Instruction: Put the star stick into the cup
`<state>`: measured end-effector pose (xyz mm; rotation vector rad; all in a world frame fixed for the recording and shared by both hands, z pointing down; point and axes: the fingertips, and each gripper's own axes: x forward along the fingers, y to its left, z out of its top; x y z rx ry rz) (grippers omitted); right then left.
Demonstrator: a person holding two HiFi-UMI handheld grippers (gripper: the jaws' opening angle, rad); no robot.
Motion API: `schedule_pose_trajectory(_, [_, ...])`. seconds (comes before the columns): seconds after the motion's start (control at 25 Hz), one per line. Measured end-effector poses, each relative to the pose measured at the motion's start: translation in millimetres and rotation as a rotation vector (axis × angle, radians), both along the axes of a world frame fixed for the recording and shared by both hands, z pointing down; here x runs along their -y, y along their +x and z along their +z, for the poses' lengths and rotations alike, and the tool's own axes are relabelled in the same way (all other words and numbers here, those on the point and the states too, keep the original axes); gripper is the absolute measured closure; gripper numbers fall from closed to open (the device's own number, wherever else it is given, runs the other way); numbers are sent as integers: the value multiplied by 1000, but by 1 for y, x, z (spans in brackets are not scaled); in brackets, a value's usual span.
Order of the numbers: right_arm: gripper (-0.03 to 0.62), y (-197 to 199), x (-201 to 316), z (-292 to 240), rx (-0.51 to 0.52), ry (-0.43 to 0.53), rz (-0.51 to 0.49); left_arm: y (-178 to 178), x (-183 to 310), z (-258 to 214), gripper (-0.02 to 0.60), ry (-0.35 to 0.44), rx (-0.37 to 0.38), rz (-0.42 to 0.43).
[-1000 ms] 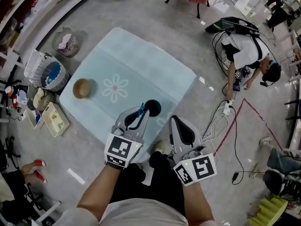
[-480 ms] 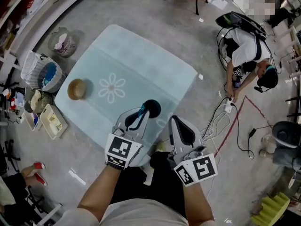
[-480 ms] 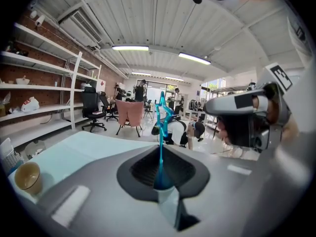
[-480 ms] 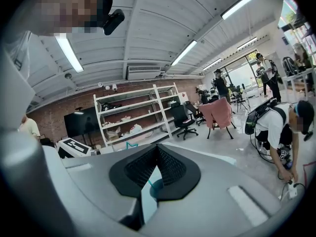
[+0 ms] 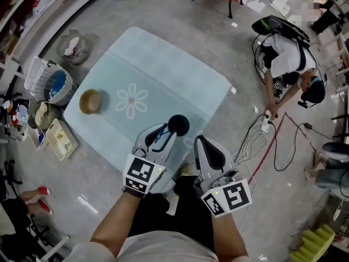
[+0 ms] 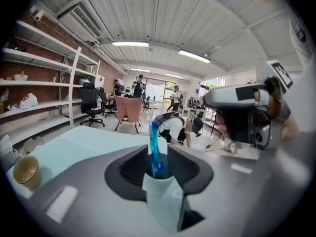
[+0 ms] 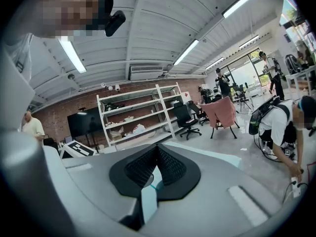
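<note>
A dark round cup [image 5: 179,124] stands near the front edge of the table with the pale blue cloth [image 5: 163,75]. My left gripper [image 5: 163,133] reaches to the cup's near side. A blue star stick [image 5: 160,136] stands upright between its jaws [image 6: 154,149]. The jaws have just been opening and there is a gap beside the stick. The jaws hide the stick's lower end, so I cannot tell whether it rests in the cup. My right gripper [image 5: 203,142] hovers to the right of the cup, shut and empty [image 7: 157,149].
A brown bowl [image 5: 90,101] sits on the cloth at the left [image 6: 25,171]. Baskets [image 5: 54,83] and a tray [image 5: 60,139] stand on the floor left of the table. A person [image 5: 283,59] crouches at the right among cables [image 5: 262,141].
The left gripper's jaws have spread apart around the blue stick, and the gripper has sunk a little beside the cup. The right gripper stays shut.
</note>
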<state>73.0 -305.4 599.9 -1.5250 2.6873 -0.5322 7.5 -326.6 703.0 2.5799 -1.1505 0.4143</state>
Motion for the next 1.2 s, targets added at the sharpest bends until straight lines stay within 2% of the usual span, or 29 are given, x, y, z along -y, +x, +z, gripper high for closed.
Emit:
schedule_pose_trajectory(0.12, [583, -4, -1, -3, 2, 6, -11, -4, -2, 4, 478, -16, 4, -9])
schedule_pose_trajectory(0.44, [582, -15, -7, -13, 2, 14, -31, -19, -5, -13, 471, 11, 6, -49])
schedule_pose_trajectory(0.8, [582, -22, -12, -59, 3, 22, -32, -31, -6, -77, 471, 54, 1, -53])
schedule_pose_trajectory(1.2, [582, -16, -33, -112, -12, 17, -16, -24, -39, -160, 472, 75, -40, -23])
